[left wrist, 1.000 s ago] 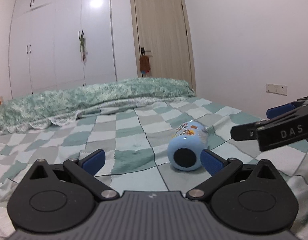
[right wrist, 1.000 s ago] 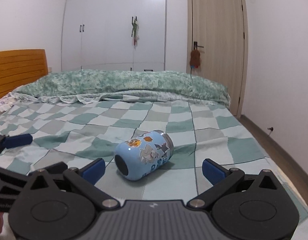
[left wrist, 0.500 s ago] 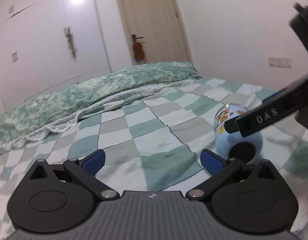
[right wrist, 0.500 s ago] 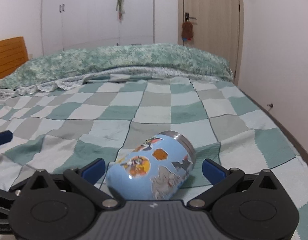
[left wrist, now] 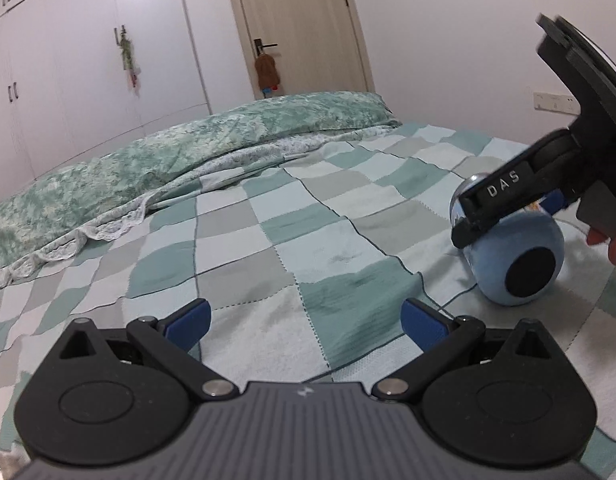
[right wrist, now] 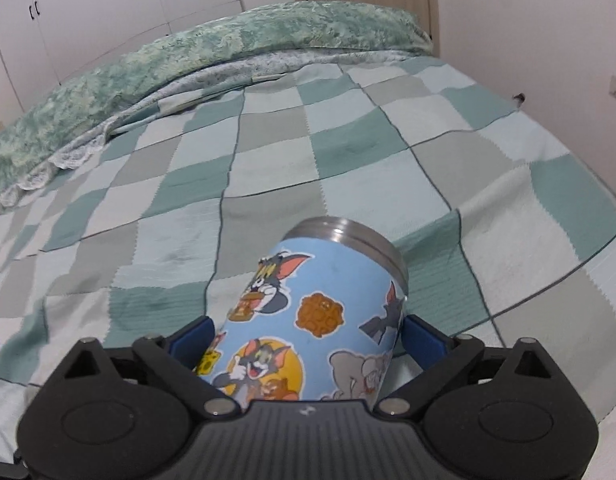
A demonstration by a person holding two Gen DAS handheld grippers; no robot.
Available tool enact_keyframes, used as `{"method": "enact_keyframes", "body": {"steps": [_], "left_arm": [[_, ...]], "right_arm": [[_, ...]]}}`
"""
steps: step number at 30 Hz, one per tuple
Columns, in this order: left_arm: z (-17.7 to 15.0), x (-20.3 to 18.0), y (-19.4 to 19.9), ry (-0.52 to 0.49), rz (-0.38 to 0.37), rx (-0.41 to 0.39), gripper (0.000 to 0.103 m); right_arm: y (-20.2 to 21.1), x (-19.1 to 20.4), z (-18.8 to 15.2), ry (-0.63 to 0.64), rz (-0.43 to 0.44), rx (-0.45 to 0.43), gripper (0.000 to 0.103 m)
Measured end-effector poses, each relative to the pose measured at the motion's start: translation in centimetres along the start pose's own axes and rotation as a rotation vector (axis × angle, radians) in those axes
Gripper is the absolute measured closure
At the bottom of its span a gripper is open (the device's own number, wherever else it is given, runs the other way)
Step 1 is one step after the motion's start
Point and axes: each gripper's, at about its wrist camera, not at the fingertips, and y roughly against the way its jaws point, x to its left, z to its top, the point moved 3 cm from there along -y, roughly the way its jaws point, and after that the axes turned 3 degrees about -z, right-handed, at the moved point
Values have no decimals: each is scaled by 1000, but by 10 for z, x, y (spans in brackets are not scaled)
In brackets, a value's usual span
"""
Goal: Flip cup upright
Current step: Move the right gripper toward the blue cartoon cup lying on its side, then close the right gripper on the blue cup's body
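The right gripper (right wrist: 306, 332) is straddling the toppled cup (right wrist: 308, 320), jaws wide, pads not visibly gripping. Next: closing, then tipping upright. The left gripper (left wrist: 304, 316) is idling wide, holding nothing.

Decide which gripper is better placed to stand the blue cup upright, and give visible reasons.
Right. The right gripper has its blue pads on either side of the cup lying on the bed. The left gripper is open over blanket, off to the side.
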Motion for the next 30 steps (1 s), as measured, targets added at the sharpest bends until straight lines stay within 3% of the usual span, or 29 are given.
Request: {"method": "enact_keyframes", "body": {"steps": [3,11,19,26,30], "left_arm": [[2,-1,18,22,10,-3,0],[8,-5,76,63,34,-25,0],[10,-7,128,123,69,-32,0],[-14,-15,198,210,126,-15,0],[-41,-19,236,258,171,22,0]], "right_arm": [[9,-7,-6,-47,44,-14,14],[37,-6,-23,-46,101,-68,15],[118,11,-44,28,206,-140,15],[194,28,-102,104,342,-110,15],[214,38,-148,150,394,-53,15]]}}
